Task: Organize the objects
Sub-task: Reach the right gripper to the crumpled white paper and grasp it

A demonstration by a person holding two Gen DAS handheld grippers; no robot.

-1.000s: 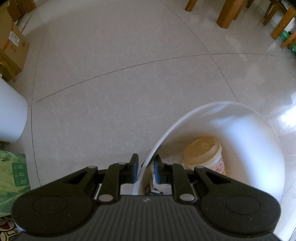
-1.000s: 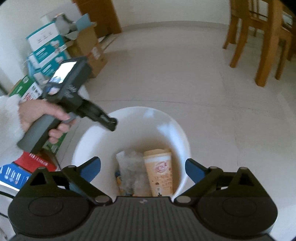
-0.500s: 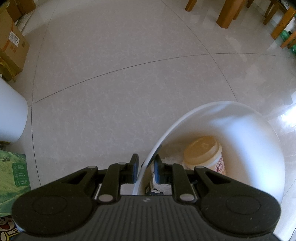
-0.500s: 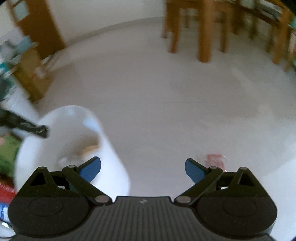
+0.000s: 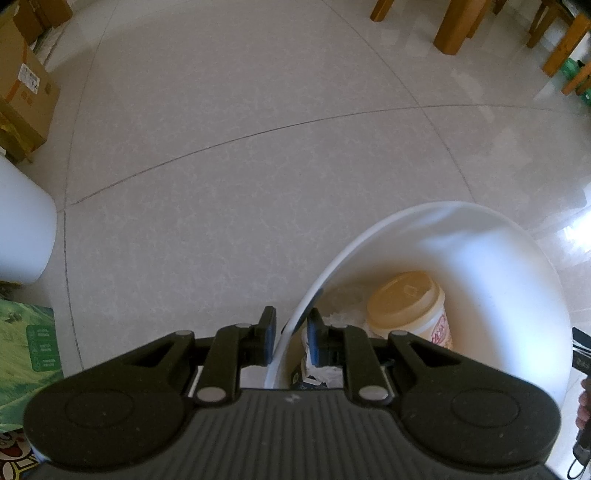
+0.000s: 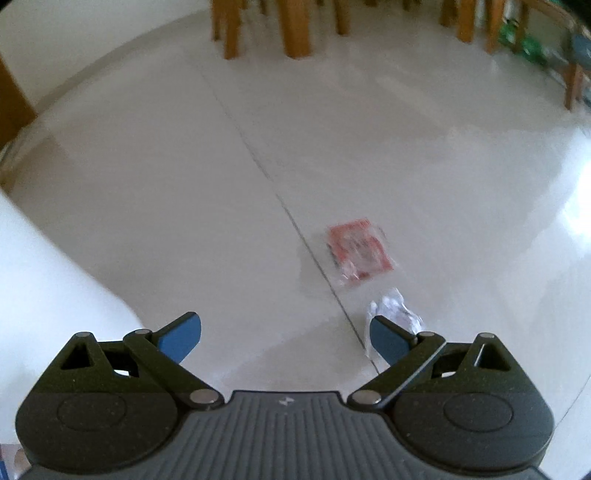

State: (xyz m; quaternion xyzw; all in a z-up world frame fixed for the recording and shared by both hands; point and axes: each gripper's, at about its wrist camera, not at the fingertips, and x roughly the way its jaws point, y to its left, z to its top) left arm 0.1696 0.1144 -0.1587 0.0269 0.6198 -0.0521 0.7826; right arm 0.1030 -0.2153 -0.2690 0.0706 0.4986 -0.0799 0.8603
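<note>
In the left wrist view my left gripper is shut on the rim of a white bin, one pad outside the wall and one inside. Inside the bin lie a beige lidded cup and crumpled wrappers. In the right wrist view my right gripper is open with nothing between its blue pads, above the floor. A red packet lies on the tiles ahead of it. A crumpled clear wrapper lies just beyond the right pad. The bin's white wall fills the left edge.
Cardboard boxes stand at the far left and a white container beside them. A green carton lies at lower left. Wooden chair and table legs stand across the far floor. A hand shows at the right edge.
My right gripper has swung away from above the bin to the right and sunk toward the floor, so the red packet and the clear wrapper came into view. The left gripper has kept still on the rim.
</note>
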